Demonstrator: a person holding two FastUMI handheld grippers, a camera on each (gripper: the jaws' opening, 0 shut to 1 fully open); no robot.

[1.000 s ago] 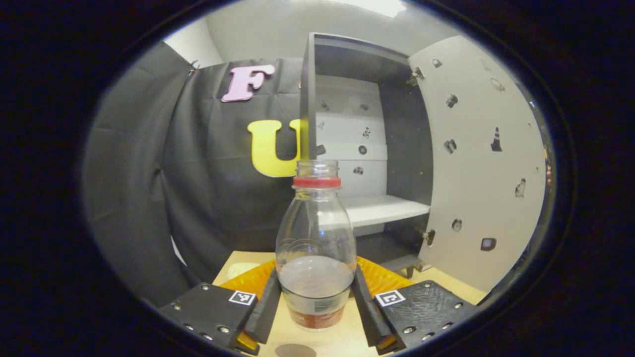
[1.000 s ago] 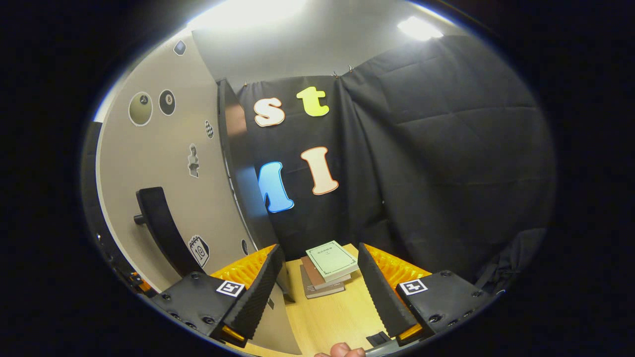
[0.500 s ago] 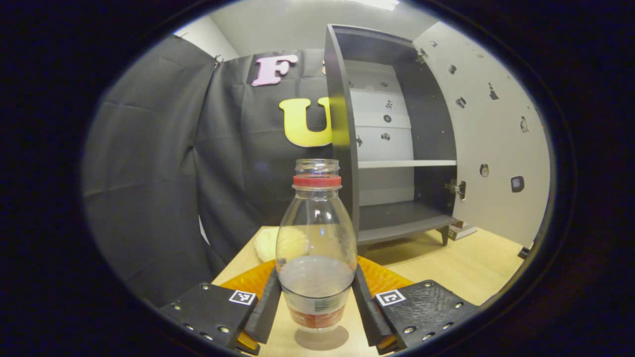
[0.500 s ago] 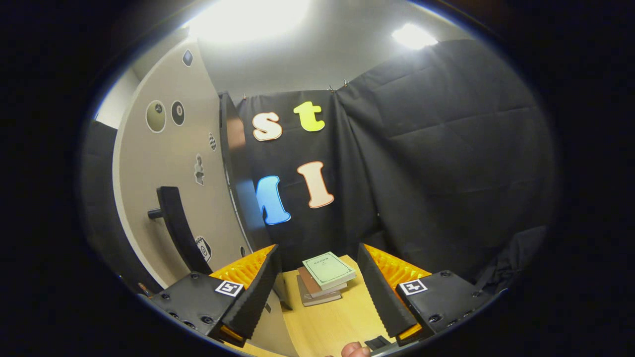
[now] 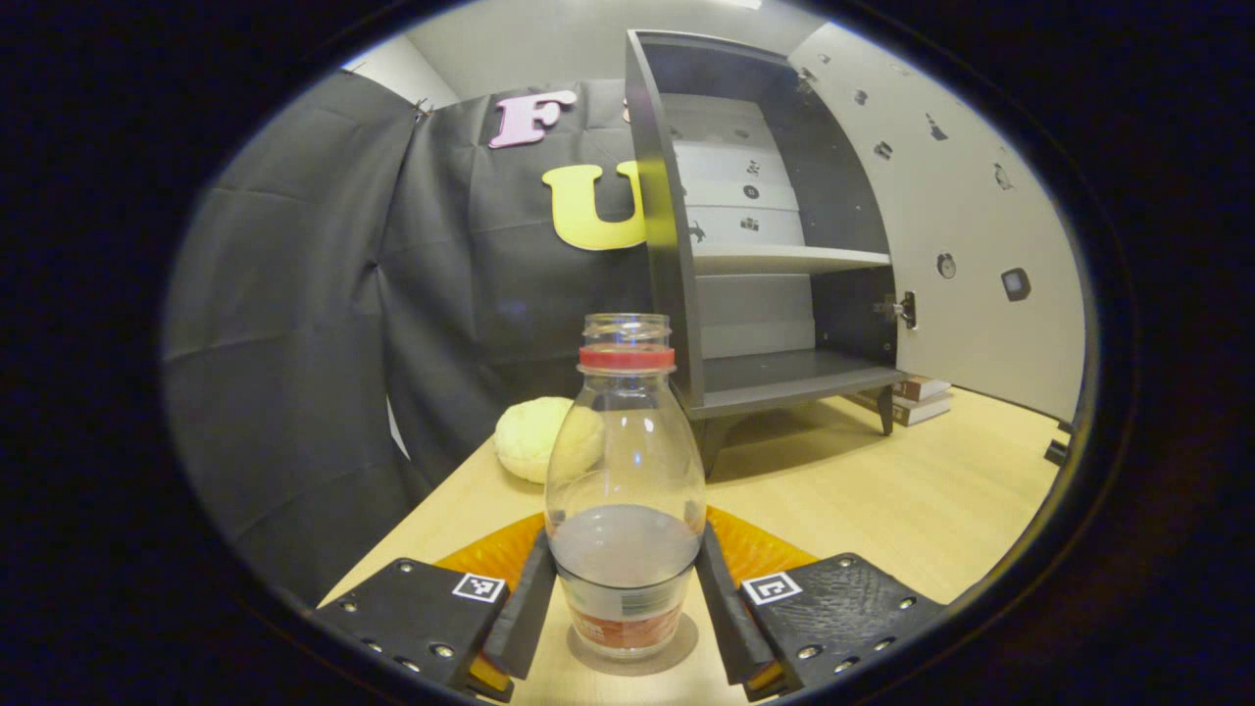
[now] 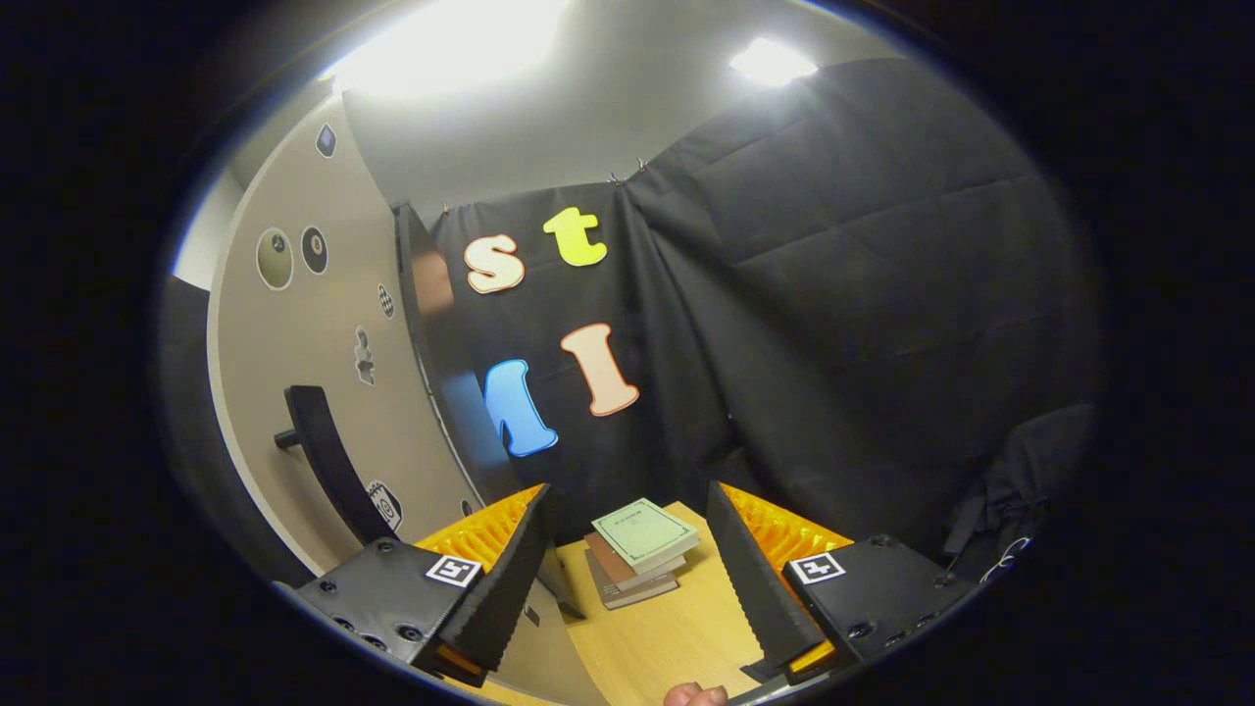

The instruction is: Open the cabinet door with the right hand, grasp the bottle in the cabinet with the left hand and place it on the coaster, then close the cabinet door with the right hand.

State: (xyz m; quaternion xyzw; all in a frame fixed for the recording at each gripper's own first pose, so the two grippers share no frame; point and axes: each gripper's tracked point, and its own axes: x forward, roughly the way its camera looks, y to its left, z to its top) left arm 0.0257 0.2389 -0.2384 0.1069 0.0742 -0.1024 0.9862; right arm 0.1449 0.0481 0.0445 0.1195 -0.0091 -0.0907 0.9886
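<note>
- Bottle (image 5: 626,480): clear plastic, red ring at the neck, no cap, some cloudy liquid in the lower part. In your left gripper view it stands upright between the 2 fingers of your left tongs (image 5: 624,613), and both black pads press on its lower sides, so these tongs are pinching it.
- Coaster (image 5: 632,657): a round, dull disc on the wooden surface (image 5: 882,500), seen directly under the bottle's base. You cannot tell from the view whether the base touches it or hangs just above.
- Cabinet (image 5: 775,245): dark grey, on short legs, standing on the surface behind the bottle. Its 2 compartments, split by 1 pale shelf, hold nothing you can see.
- Cabinet door (image 5: 961,245): pale, dotted with small stickers, swung wide open to the right of the cabinet.
- Right tongs (image 6: 627,588): in your right gripper view the fingers are spread apart and grip nothing. The door's outer face and its black handle (image 6: 324,461) lie to their left, apart from them.
- Other items: a pale yellow round lump (image 5: 534,439) behind the bottle to its left; a stack of books (image 6: 637,549) on the surface beyond the right tongs; a fingertip (image 6: 696,696) at the bottom edge of that view.
</note>
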